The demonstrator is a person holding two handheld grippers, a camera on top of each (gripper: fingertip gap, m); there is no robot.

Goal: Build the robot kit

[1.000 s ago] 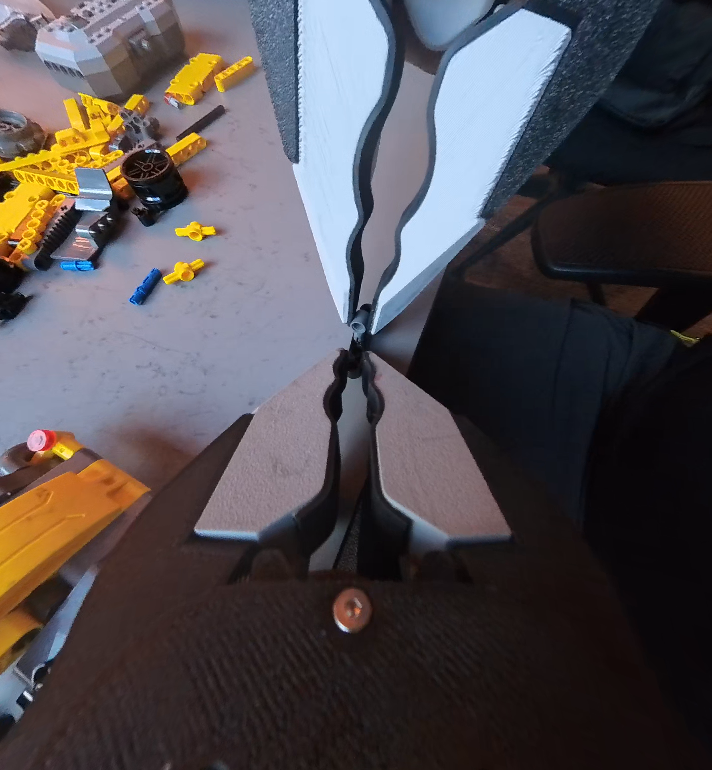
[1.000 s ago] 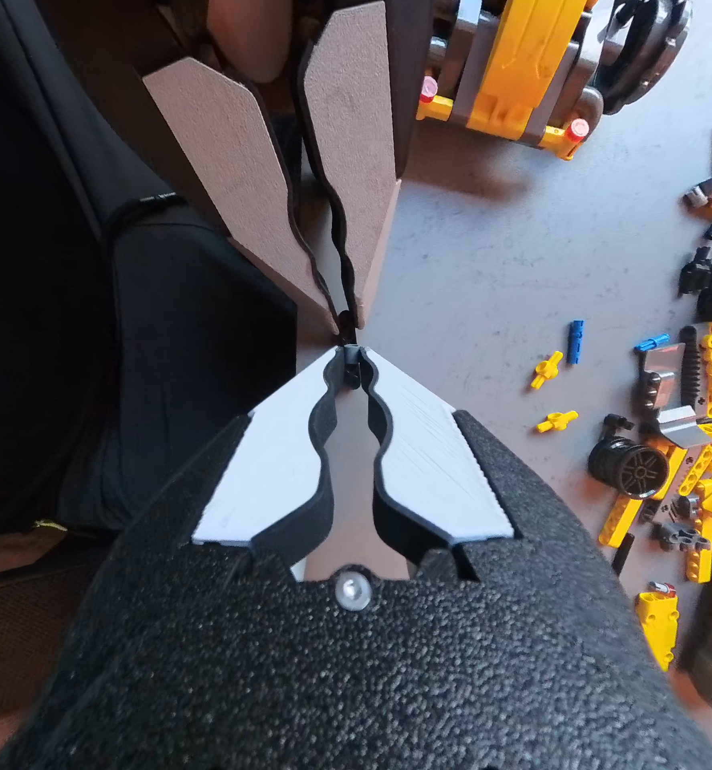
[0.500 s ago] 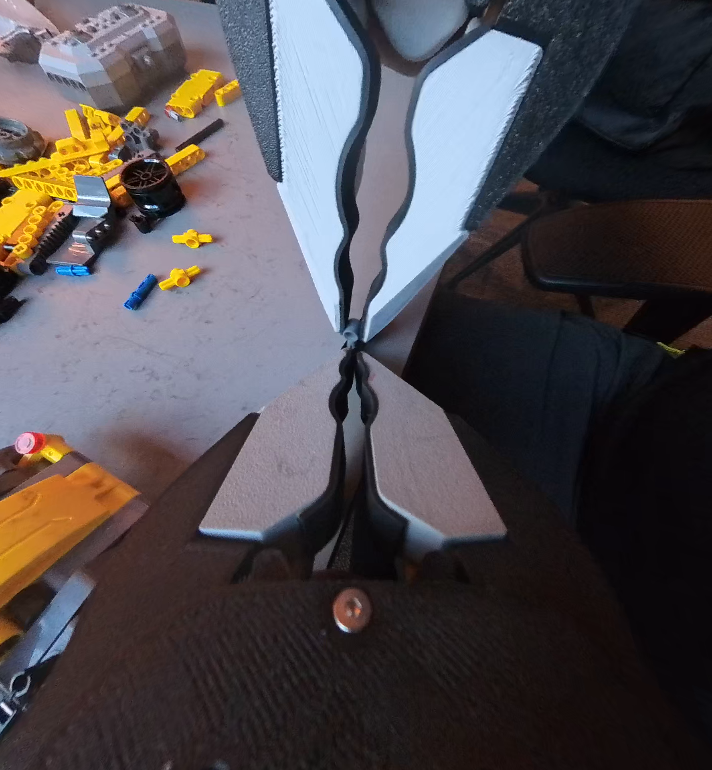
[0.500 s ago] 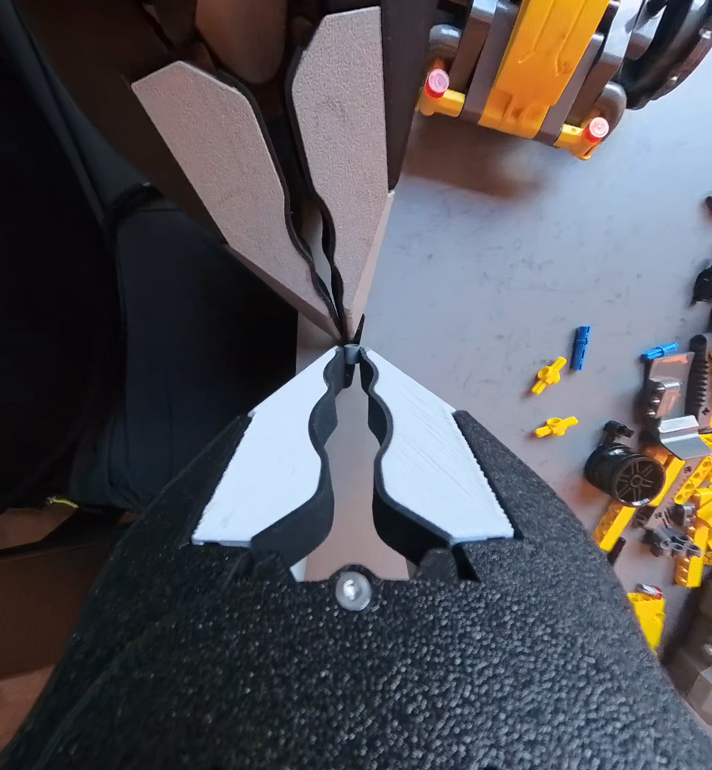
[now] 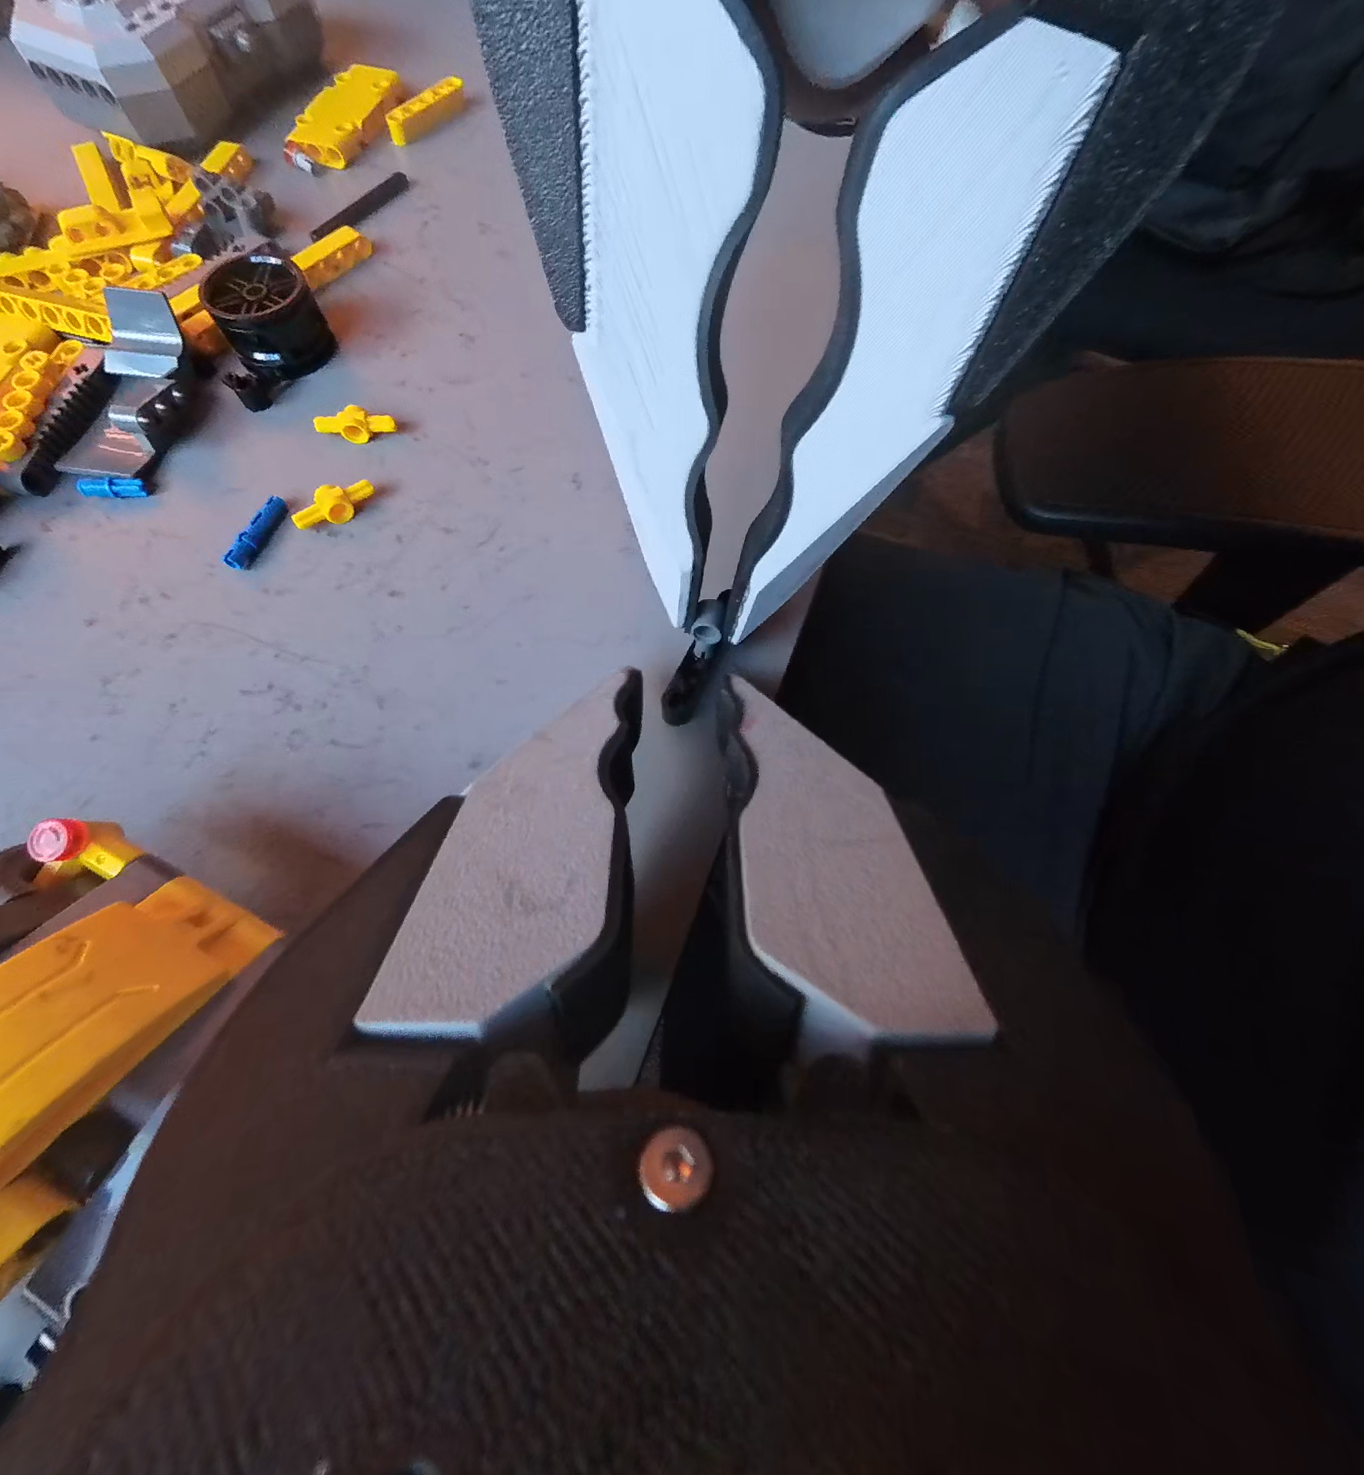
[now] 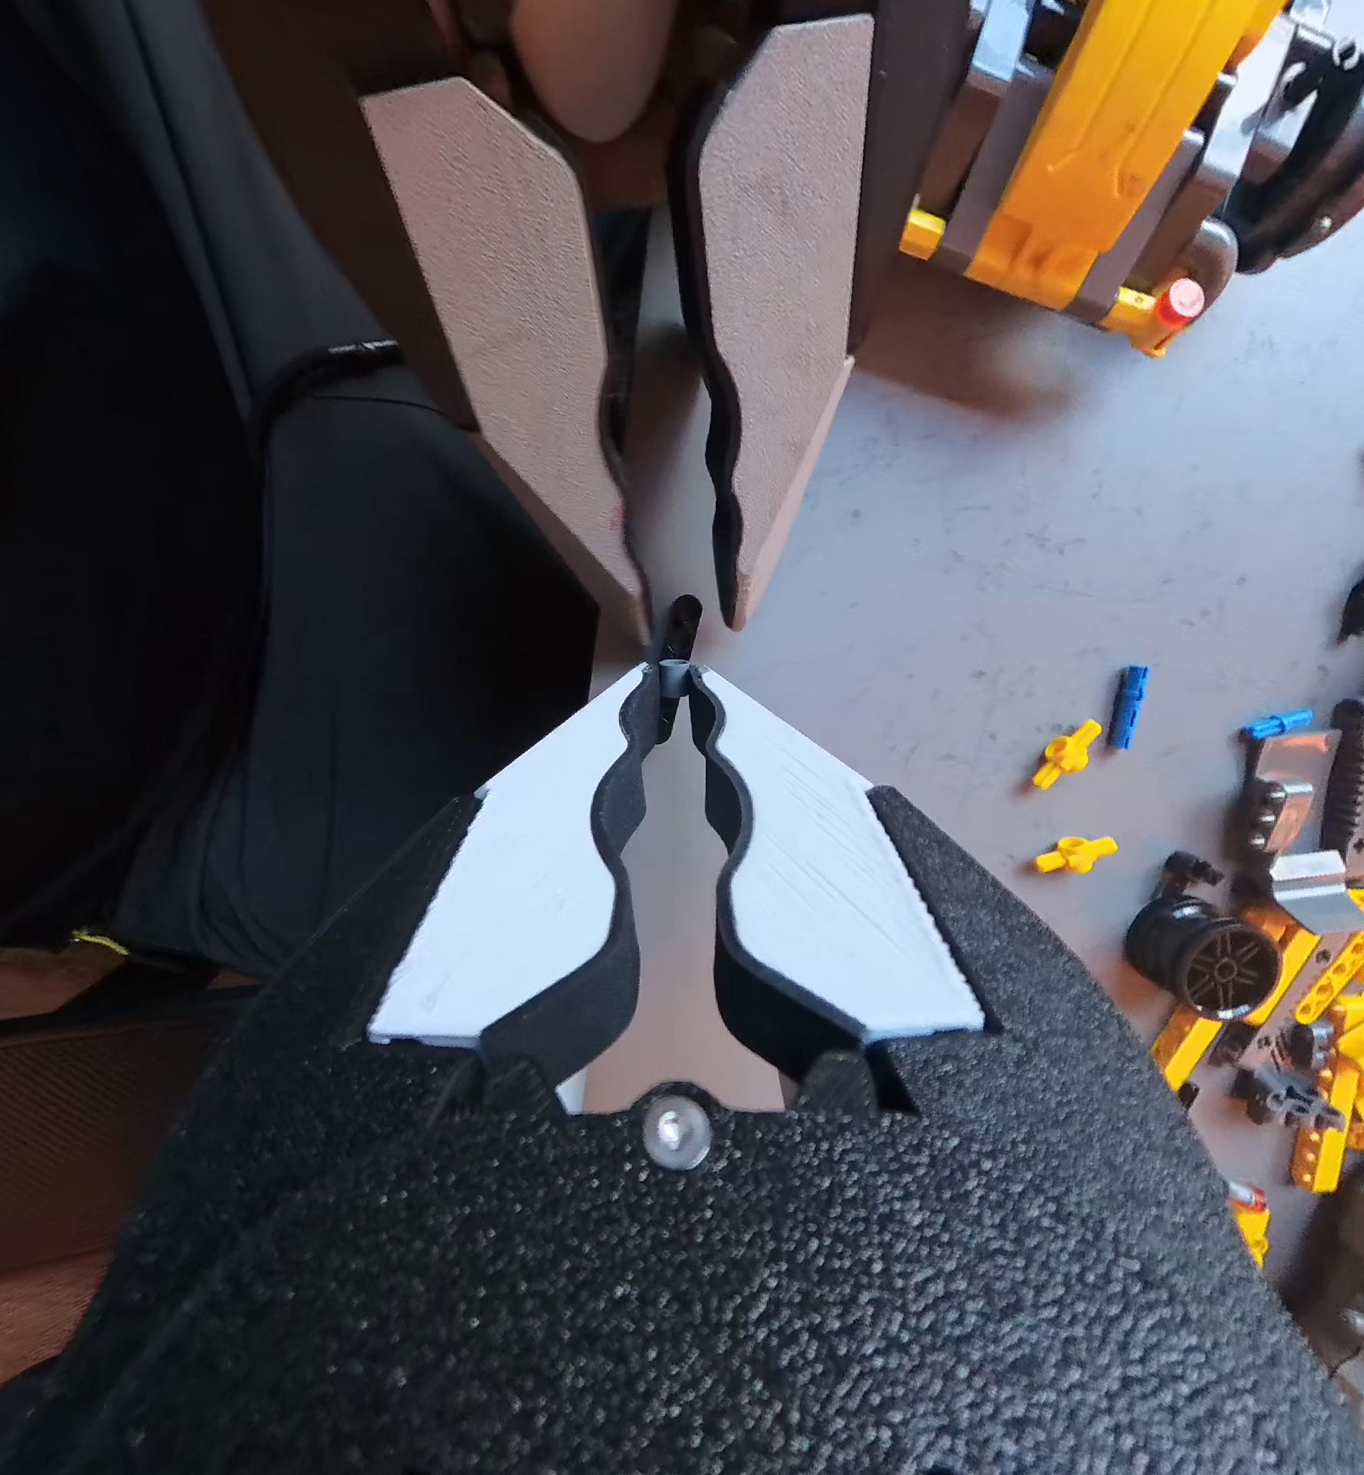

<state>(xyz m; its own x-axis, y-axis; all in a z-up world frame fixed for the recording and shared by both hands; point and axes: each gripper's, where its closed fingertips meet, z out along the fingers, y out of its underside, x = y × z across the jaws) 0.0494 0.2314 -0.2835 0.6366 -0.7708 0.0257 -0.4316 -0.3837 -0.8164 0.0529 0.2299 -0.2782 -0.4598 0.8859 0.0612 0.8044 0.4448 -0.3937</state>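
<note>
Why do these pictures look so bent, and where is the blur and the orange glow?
Left wrist view: wide-angle lens bows the table edge; warm orange light tints the yellow model; the left hand-held gripper body is softly blurred up close. Right wrist view: same bulging; the right hand-held gripper is sharp; the loose bricks smear at the frame's edge.
</note>
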